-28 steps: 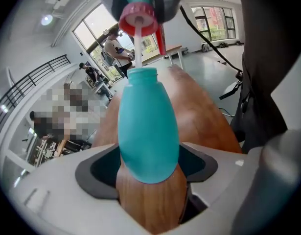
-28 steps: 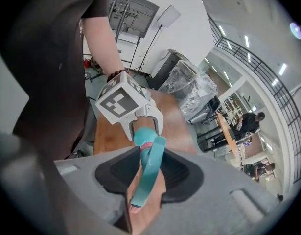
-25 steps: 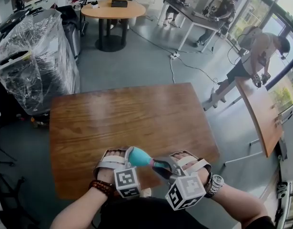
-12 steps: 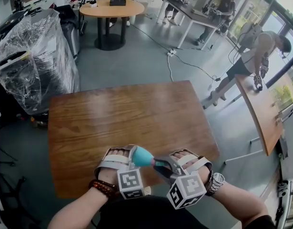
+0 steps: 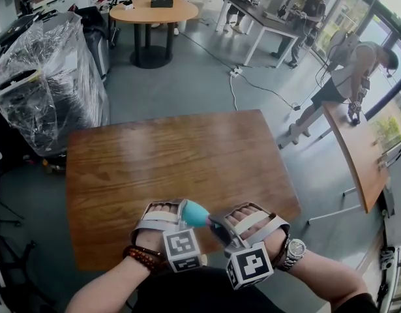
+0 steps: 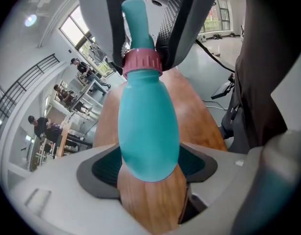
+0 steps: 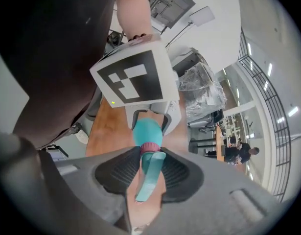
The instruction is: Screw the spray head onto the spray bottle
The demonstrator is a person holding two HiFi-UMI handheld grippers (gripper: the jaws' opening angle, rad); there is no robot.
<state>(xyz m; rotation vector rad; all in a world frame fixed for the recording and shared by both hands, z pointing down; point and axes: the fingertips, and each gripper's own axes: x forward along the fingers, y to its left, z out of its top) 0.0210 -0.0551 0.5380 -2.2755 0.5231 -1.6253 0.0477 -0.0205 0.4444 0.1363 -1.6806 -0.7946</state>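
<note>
A teal spray bottle [image 5: 195, 213] lies roughly level above the near edge of the wooden table [image 5: 174, 155]. My left gripper [image 5: 182, 212] is shut on its rounded body [image 6: 148, 131]. The pink collar [image 6: 143, 60] sits at the bottle's neck, with the teal spray head [image 6: 135, 18] beyond it. My right gripper [image 5: 218, 225] is shut on that spray head [image 7: 149, 173], its pads either side of the trigger. In the right gripper view the collar [image 7: 150, 148] and bottle [image 7: 146, 131] lead to the left gripper's marker cube [image 7: 135, 77]. In the left gripper view my left gripper [image 6: 150, 165] shows teal pressed between both pads.
A plastic-wrapped stack [image 5: 47, 77] stands left of the table. A round table [image 5: 154, 12] is farther back. A second wooden table [image 5: 356, 155] is at the right, with a person [image 5: 347, 77] beside it. Cables [image 5: 252, 83] run across the grey floor.
My right gripper has rolled about the bottle's axis with the spray head in it; its marker cube now shows a different face. The left gripper and bottle have stayed put.
</note>
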